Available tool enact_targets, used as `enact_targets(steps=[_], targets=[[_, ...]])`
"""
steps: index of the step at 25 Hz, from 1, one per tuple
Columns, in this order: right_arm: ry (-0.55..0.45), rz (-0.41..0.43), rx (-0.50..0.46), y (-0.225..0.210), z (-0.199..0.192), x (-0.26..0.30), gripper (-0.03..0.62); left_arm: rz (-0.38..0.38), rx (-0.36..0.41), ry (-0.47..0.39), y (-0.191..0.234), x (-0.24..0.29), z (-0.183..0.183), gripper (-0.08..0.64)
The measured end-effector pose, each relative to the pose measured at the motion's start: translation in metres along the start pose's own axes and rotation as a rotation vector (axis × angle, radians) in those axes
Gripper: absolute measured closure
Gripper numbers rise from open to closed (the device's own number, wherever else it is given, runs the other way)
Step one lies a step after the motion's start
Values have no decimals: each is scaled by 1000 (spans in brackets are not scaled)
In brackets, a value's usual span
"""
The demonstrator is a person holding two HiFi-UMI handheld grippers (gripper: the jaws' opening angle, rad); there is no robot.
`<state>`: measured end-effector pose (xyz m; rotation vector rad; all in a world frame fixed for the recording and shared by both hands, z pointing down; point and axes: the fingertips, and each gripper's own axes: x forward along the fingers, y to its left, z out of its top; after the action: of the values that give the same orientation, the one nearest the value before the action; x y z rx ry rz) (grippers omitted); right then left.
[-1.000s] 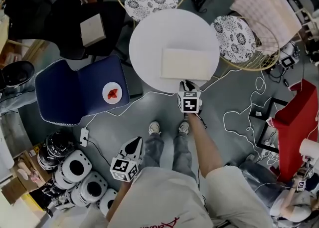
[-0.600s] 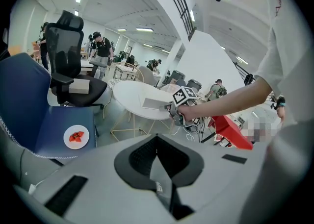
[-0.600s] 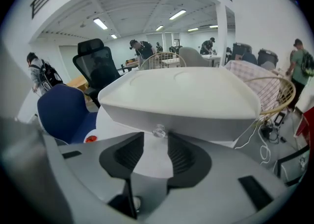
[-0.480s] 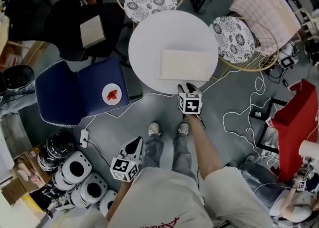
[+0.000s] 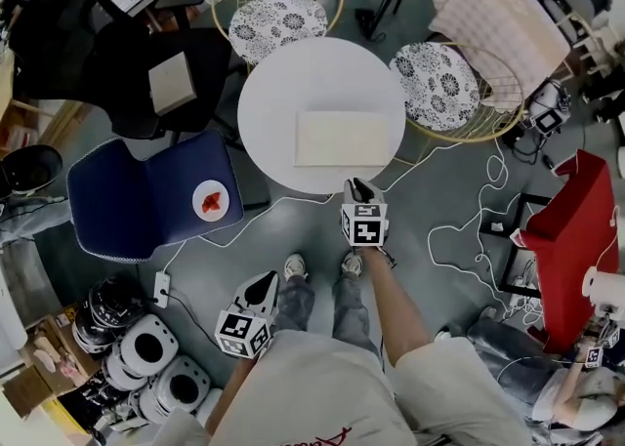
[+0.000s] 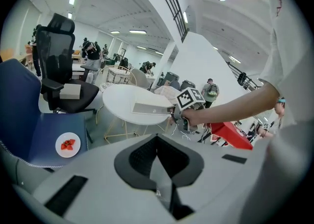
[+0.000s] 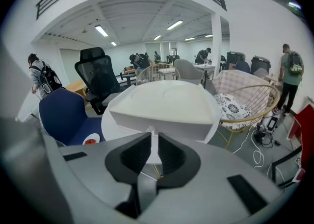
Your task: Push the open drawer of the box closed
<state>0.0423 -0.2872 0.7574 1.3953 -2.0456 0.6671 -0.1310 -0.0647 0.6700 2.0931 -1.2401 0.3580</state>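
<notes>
Tabletop [image 5: 283,73]: box [image 5: 342,138] near front edge.
Right tool [image 5: 357,185]: closing, empty, knob [image 7: 149,131] just ahead.
Left tool [image 5: 261,285]: closed, idle.
Risk: sliding whole box, not drawer.

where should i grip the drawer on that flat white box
Pinch the small clear knob centred on the front face of the flat white box, the only part sticking out. Come level from the front, the side facing the person.

Round white table [image 5: 278,83]. One flat white box [image 5: 342,138] lies on its near half.
</notes>
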Motion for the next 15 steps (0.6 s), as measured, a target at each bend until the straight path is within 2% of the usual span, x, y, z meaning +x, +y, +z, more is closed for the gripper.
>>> enact_targets(steps=[1, 3, 9, 15], targets=[[-17, -3, -5, -1, 4, -6, 555, -7, 9, -6, -4, 2, 4, 548], [-46, -8, -11, -3, 10, -20, 574, -20, 28, -24, -11, 7, 13, 548], [-101, -7, -23, -11, 20, -70, 575, -72, 95, -77, -45, 23, 48, 548], [-209, -25, -47, -22, 46, -131, 575, -136, 178, -164, -83, 41, 98, 548]])
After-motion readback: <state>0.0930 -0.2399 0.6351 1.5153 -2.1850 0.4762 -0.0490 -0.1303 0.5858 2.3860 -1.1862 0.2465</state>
